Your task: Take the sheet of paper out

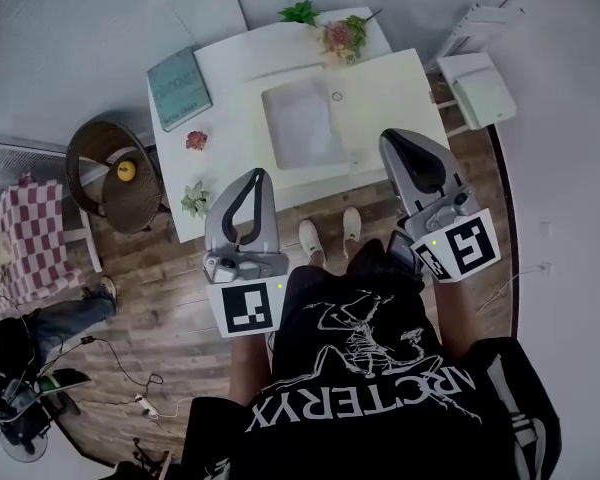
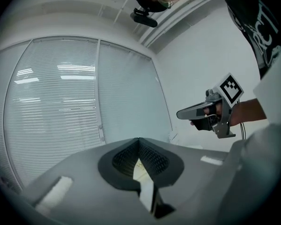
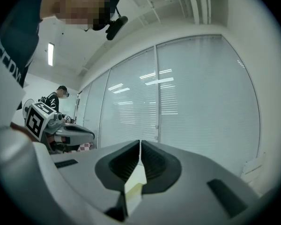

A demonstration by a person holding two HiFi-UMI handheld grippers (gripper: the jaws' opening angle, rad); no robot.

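While the person stands at the near edge of the table [image 1: 230,63], the left tool [image 1: 255,178] and right tool [image 1: 398,140] are each pressed together on nothing; the sheet of paper [image 1: 302,123] lies flat mid-table, apart from both; a book [image 1: 178,88], flowers [image 1: 342,36] and a small plant [image 1: 196,199] sit around it.

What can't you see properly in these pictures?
- Head view: the clear tray on the white table is too small and hazy to show paper inside.
- Head view: the teal book cover print is too small to read.
- Both gripper views: the table is out of frame; they face window blinds.
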